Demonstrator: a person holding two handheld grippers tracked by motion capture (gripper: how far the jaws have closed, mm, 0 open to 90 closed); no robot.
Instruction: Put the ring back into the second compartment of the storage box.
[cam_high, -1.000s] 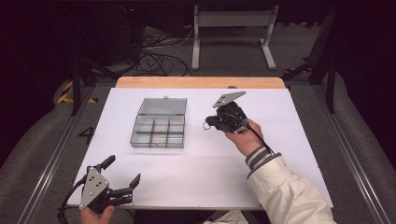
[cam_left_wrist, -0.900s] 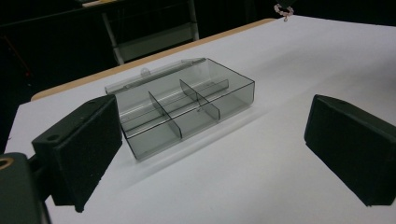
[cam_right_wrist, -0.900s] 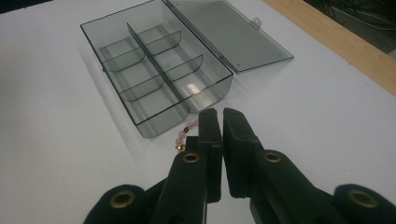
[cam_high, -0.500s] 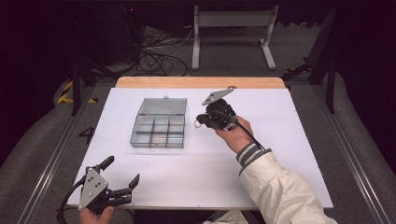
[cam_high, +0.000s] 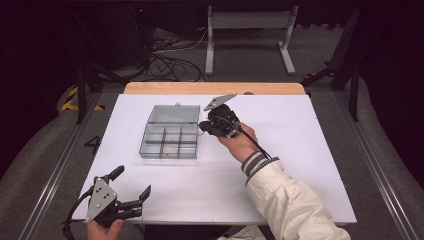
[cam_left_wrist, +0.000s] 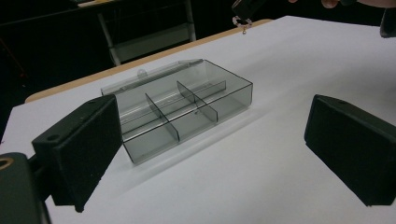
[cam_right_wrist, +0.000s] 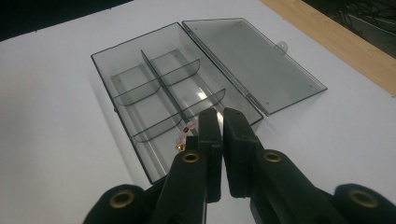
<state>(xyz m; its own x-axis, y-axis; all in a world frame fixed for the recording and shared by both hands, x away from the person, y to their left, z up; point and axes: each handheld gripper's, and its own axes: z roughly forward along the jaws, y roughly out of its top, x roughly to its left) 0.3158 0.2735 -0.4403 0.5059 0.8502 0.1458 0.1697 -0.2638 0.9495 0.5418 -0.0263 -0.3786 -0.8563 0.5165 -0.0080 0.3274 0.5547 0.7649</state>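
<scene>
item: clear smoky plastic divided box, lid open, compartments seemingly empty. right gripper clamps small beaded trinket above near corner; placement pending. left gripper wide, idle near table edge.

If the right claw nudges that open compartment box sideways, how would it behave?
Probably slides easily: the compartment box looks thin, clear plastic with empty compartments, on a smooth white tabletop. Its lid lies open flat behind, so tipping seems unlikely.
</scene>
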